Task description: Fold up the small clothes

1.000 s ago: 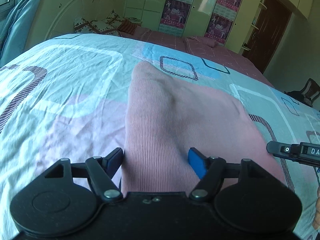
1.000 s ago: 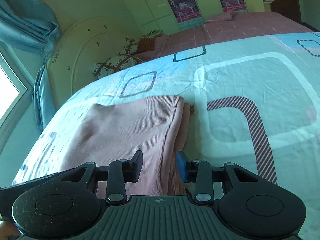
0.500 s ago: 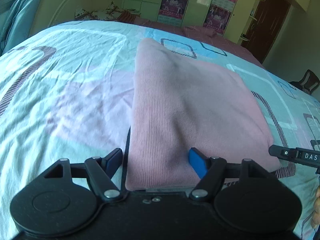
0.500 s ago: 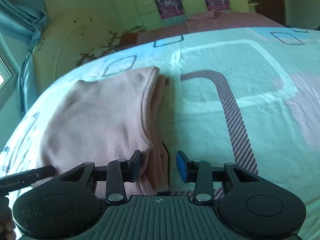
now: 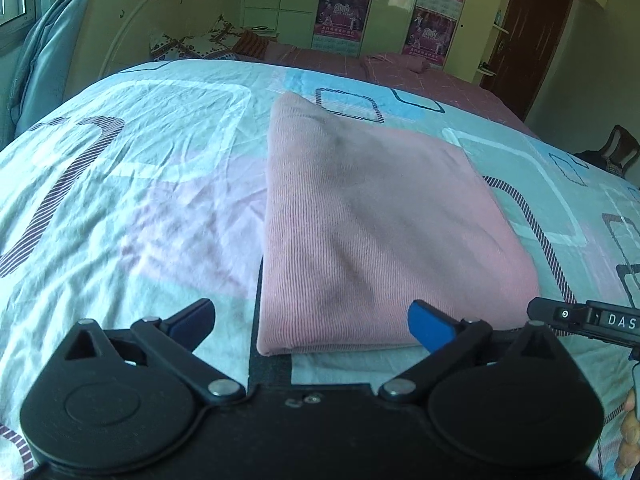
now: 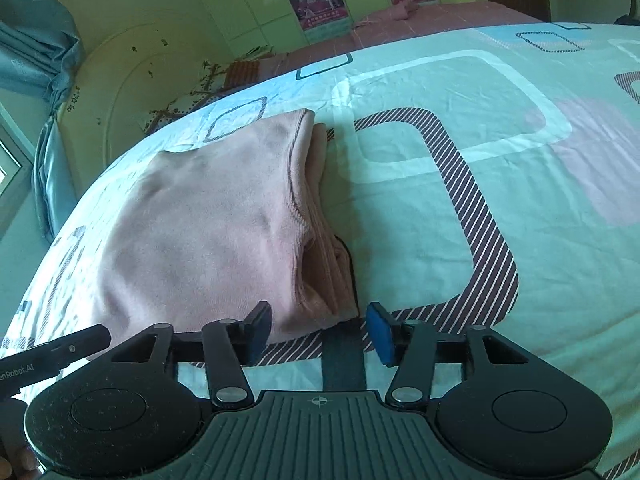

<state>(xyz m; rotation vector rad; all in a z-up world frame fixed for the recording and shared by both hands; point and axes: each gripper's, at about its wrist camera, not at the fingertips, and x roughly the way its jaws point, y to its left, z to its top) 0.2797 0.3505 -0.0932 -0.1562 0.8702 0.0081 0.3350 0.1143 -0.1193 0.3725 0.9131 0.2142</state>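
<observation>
A: How are the fingers of the left gripper [image 5: 311, 319] set?

B: They are spread wide, with nothing held between the blue pads [image 5: 430, 323]. The near left corner of the folded pink ribbed knit garment [image 5: 372, 224] is seen just beyond them, apart from both pads.

A: And the right gripper [image 6: 318, 330]?

B: Its fingers are also parted and nothing is pinched. The near right corner of the same garment [image 6: 208, 232] is seen just past the gap, nearer the dark left pad [image 6: 259, 330]; whether it is touched cannot be told.

A: Where is the garment laid?

B: It is laid flat as a rough rectangle on the pale turquoise bedsheet printed with rounded squares [image 5: 132, 184]. Stacked layers are shown along its right edge in the right wrist view.

A: What is seen farther out?

B: A cream arched headboard [image 6: 132, 80] is seen at the far left, and pale green wardrobe doors with posters [image 5: 348, 12] along the far wall.
</observation>
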